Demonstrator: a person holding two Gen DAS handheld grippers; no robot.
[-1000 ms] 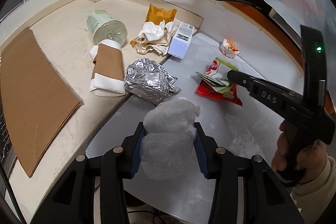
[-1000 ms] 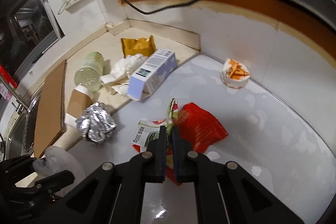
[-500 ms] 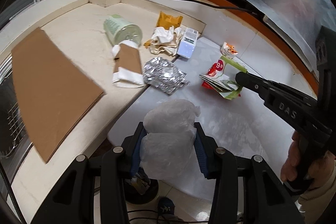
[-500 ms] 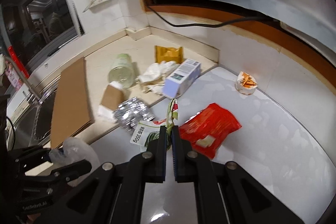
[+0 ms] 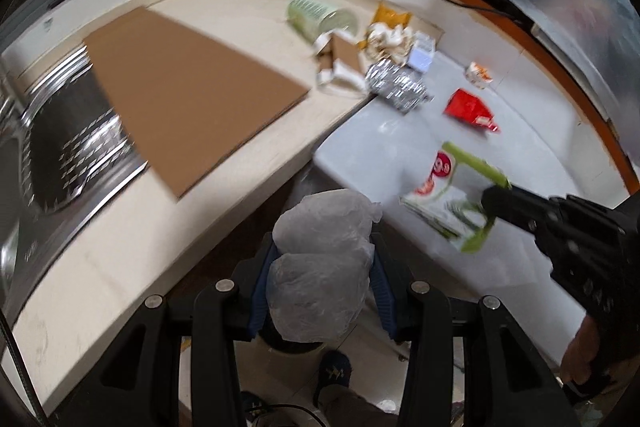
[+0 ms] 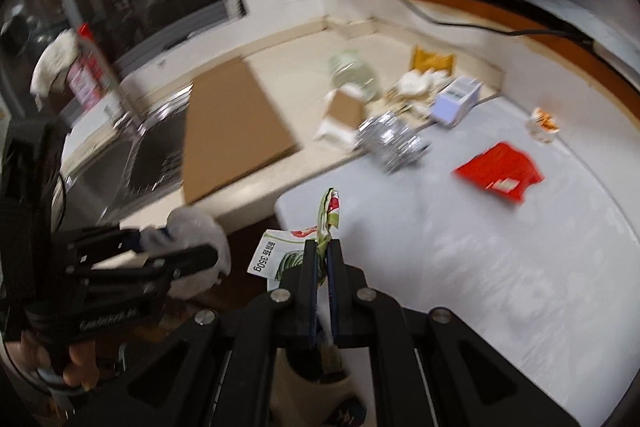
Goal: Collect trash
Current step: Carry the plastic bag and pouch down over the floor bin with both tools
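Jaws of the left gripper [image 5: 320, 279] are closed on a crumpled clear plastic bag [image 5: 322, 267], and those of the right gripper [image 6: 322, 267] pinch a green-and-white snack wrapper [image 6: 296, 247] by its edge, so both pieces hang off the tabletop [image 6: 500, 247], probably on the way to a bin. Left on the tabletop are the foil ball [image 5: 398, 89], red packet [image 5: 470, 109], small box [image 5: 422, 55], paper cup [image 5: 478, 75] and cardboard sheet [image 5: 192, 95].

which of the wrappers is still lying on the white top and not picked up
The red wrapper: it lies flat on the white top, untouched. The green-and-white wrapper hangs pinched in the right gripper.
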